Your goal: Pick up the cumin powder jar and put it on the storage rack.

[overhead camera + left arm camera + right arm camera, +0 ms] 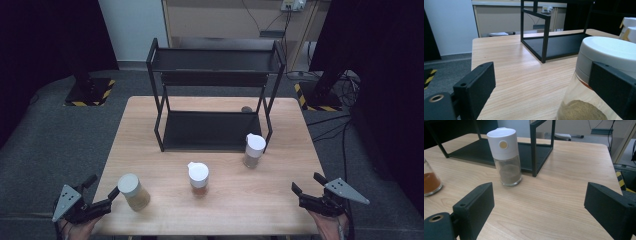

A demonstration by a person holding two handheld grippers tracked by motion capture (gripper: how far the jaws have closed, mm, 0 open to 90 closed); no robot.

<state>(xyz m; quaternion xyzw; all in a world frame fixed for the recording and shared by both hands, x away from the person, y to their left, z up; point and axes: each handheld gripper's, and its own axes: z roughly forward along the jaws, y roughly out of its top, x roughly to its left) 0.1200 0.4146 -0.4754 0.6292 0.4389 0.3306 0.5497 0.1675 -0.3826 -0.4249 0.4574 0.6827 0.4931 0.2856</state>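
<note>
Table (165, 150); jar (133, 191) beside left gripper (106, 195) (open)

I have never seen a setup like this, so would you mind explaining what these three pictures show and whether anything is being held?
A person sits at a wooden table holding a two-jaw tool in each hand: the left gripper and the right gripper. One picture looks down from above; the other two come from cameras riding on each gripper. On the table stand a black two-tier rack and three spice jars: beige powder, orange powder, grey powder. Both grippers are open; nothing is held, though the left one is close beside the beige jar.
</note>
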